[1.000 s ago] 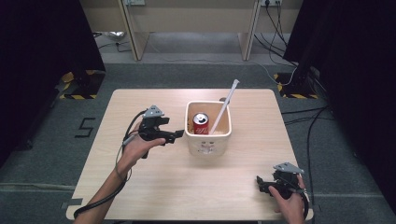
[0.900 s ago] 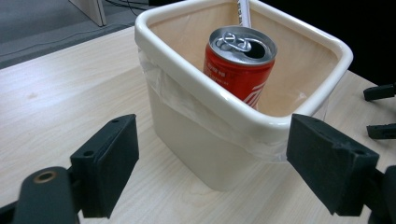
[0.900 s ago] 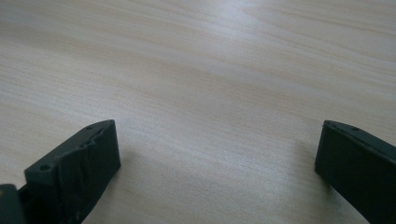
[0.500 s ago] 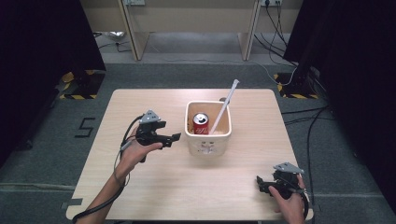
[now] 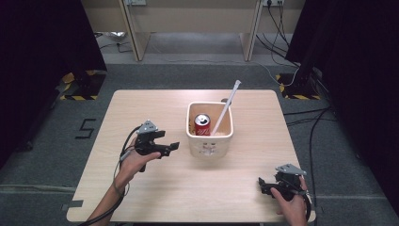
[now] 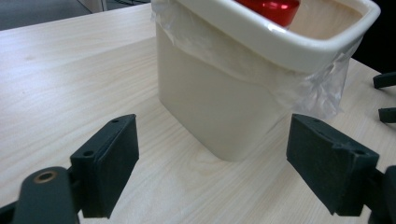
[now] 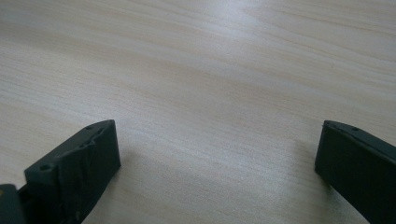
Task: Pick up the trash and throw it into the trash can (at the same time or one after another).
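In the high view the cream bin (image 5: 210,136) stands near the middle of the wooden table (image 5: 141,106), with a red can (image 5: 203,124) upright inside it and a white stick (image 5: 226,108) leaning out over its far rim. The left gripper (image 5: 173,147) hangs just left of the bin, pointing at its side, apart from it; the right gripper (image 5: 261,185) sits low at the table's near right corner, well apart. In the left gripper view the jaws stand wide — the bin (image 6: 224,107), wrapped under its rim by a clear plastic liner (image 6: 299,88), lies between and beyond them, untouched. In the right gripper view the jaws gape wide over bare table (image 7: 210,79), holding nothing.
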